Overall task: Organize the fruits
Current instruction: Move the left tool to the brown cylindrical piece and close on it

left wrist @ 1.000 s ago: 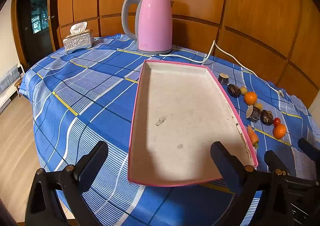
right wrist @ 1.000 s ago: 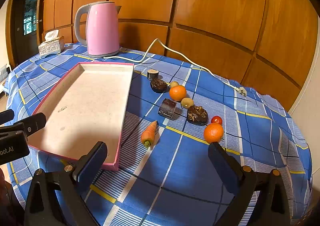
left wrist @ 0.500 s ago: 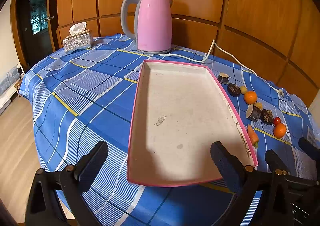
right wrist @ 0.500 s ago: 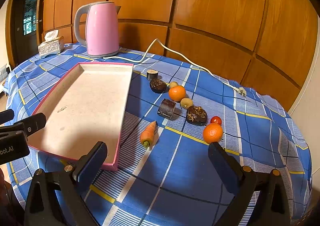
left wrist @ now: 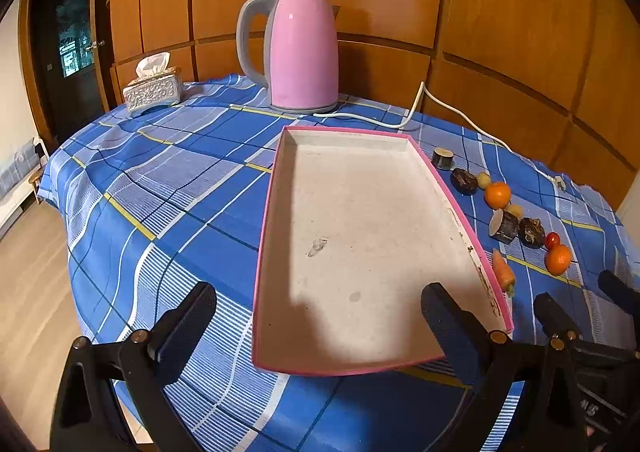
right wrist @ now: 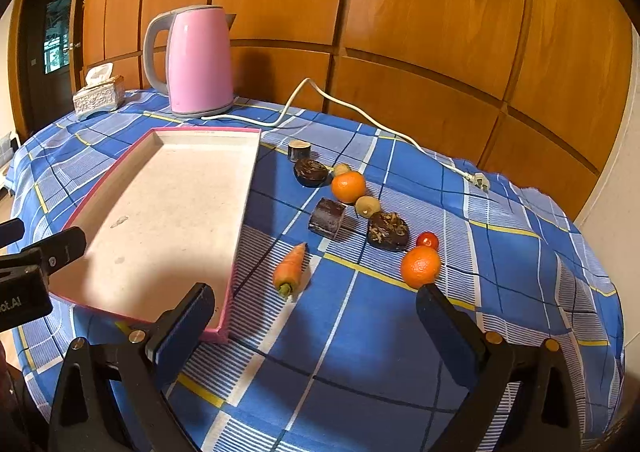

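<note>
Carrot btwn right tongs tips, w/o contact.

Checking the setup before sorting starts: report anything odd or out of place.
The pink tray holds no fruit but is stained, its right rim scuffed and dirty. The kettle's plug lies unplugged on the tablecloth. A carrot lies among the fruits.

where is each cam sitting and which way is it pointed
Left wrist: rides the left tool, low at the table's near edge, facing along the empty pink tray toward the pink kettle; its two open fingers show, plus the right tool's tips at far right.
Right wrist: rides the right tool, beside the tray's near right corner, facing the carrot and oranges; its open fingers show, with the left tool at far left.
Shared: tray, kettle, tissue box, the fruit row.
</note>
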